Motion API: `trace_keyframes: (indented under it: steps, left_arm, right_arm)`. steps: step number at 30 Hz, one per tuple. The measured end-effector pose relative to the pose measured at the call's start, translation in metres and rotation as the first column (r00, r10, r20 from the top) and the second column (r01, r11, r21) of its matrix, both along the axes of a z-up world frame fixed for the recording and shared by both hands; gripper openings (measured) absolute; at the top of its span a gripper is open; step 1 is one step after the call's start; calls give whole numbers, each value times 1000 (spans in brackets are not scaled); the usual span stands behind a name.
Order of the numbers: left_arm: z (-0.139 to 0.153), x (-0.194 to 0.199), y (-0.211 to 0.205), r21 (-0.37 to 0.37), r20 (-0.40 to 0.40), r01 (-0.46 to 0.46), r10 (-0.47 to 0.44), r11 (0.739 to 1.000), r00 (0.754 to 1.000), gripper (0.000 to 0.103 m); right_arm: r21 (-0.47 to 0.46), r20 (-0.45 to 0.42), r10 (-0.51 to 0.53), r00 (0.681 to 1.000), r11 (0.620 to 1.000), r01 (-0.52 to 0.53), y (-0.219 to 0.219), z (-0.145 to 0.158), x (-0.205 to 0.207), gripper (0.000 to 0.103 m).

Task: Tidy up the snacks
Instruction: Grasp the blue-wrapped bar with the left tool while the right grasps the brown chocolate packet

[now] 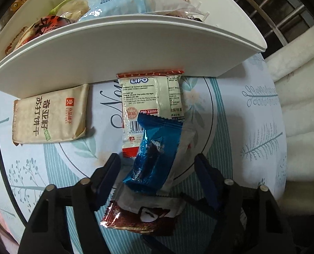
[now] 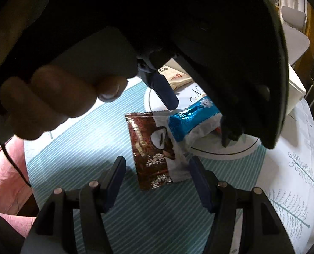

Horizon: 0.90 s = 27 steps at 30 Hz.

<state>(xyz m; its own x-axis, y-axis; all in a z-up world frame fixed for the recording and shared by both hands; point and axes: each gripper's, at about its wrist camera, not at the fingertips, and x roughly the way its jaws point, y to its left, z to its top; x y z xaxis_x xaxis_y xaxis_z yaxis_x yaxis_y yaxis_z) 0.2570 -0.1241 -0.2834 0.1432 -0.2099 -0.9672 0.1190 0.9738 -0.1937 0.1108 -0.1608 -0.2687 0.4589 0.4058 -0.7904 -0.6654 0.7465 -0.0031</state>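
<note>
Left tool hangs steeply over a blue packet, jaws half-wide on either side of it, pads not yet pressing. The packet lies on the patterned desk, overlapping a Lipo wafer pack above and a brown packet below. Right tool straddles the brown packet's near end, also part open and gripping nothing.

All 3 look light and soft: thin crinkled foil, likely slippery and easily crushed. A pinch across the middle of the blue packet, clear of the flat sealed ends, looks the safest hold; the overlap may drag its neighbours along.

Only the left view shows the white bin already holding snacks, and a tan cracker pack just beside it. Only the right view shows the person's hand on the left tool, and a pink cushion off the desk's edge.
</note>
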Motion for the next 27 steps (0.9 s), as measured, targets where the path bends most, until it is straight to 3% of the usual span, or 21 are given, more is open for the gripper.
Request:
trace_keyframes:
  steps: [7, 10, 13, 18, 27]
  left_arm:
    - [-2, 4, -12, -1, -9, -29, 29, 1000, 1000, 36]
    - [-2, 3, -15, -6, -13, -40, 40, 999, 999, 30]
    - [-2, -1, -16, 1, -16, -51, 51, 999, 999, 29]
    - [5, -7, -6, 6, -11, -92, 92, 996, 996, 29]
    - [27, -23, 21, 14, 2, -175, 175, 984, 985, 29]
  right_arm:
    - [15, -8, -14, 1000, 1000, 14, -2, 2, 3, 55]
    - [19, -9, -9, 1000, 1000, 9, -3, 3, 4, 54]
    - [1, 4, 21, 1000, 1000, -21, -1, 4, 2, 51]
    - [-23, -4, 105, 994, 994, -105, 0, 8, -3, 24]
    - [-39, -66, 153, 986, 987, -155, 2, 15, 3, 9]
